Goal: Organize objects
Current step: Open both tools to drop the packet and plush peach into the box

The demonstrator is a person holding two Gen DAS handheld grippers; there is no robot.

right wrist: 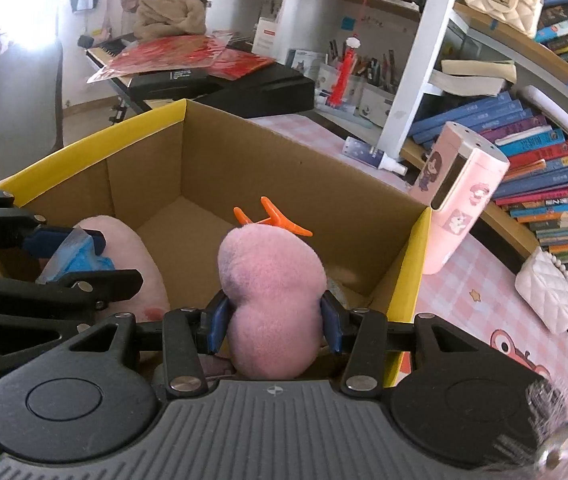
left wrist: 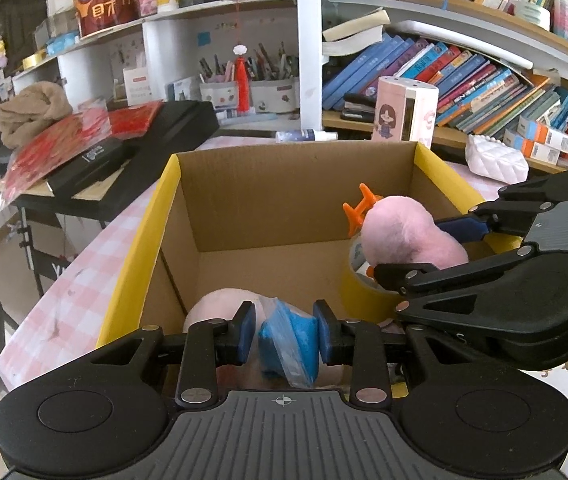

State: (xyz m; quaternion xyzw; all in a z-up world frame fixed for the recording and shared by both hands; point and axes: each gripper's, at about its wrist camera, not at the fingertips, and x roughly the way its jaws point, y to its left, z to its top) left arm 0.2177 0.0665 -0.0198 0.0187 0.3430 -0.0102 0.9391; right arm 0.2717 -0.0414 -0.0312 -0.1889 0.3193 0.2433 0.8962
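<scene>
both sets of fingers are gripping loads over the cardboard box (left wrist: 267,200). left gripper (left wrist: 286,336) is standing nearly closed, its blue pads (left wrist: 247,330) pinching a blue item in a clear plastic bag (left wrist: 290,340). right gripper (right wrist: 271,320) is standing partly open, its pads (right wrist: 215,320) squeezing a pink plush toy (right wrist: 271,284) at its waist, orange plastic prongs (right wrist: 271,216) projecting beyond the toy's far end. both loads are hanging above the near end of the box; a second pink plush (right wrist: 131,256) and a yellow tape roll (left wrist: 364,296) are already lying inside.

risks from here, as judged:
- the two grippers are working close together, so a careless release or withdrawal is likely to knock one frame against the other.
- the bag film is slippery; the blue item may be sliding out early and landing on the plush below instead of the box floor.
- the plush toy is compressing softly, so it may be springing sideways on release and catching the yellow rim (right wrist: 408,272).
- the prongs may be snagging on the box wall.
</scene>
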